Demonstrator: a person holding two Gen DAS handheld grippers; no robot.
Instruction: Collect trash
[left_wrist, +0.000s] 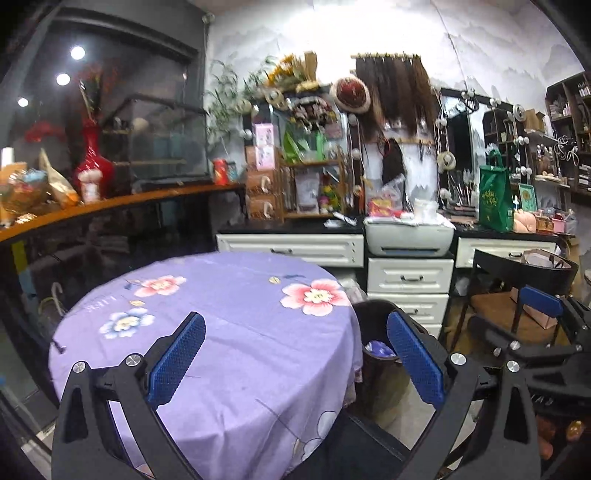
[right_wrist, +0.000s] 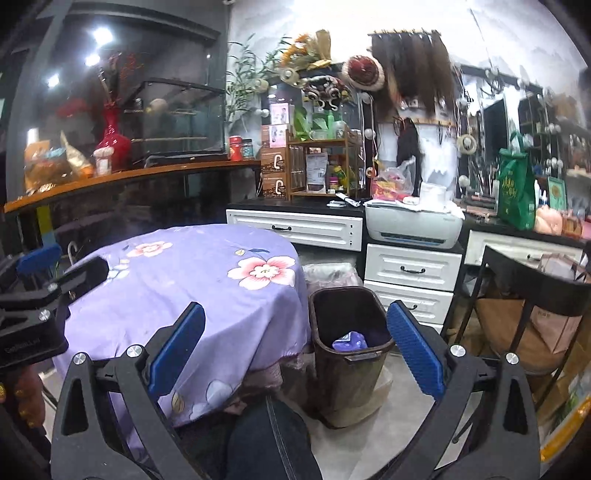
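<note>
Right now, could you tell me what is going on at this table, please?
A person is collecting trash with two handheld grippers. Both the left gripper and right gripper are open and hold nothing. The purple floral tablecloth looks bare of litter, and the brown bin beside the table already holds a purple wrapper.

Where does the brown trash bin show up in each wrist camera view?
Left wrist: trash bin right of centre, partly hidden behind the left gripper's right finger.
Right wrist: trash bin centre, in full view beside the table.
Shared landmark: purple floral tablecloth.
</note>
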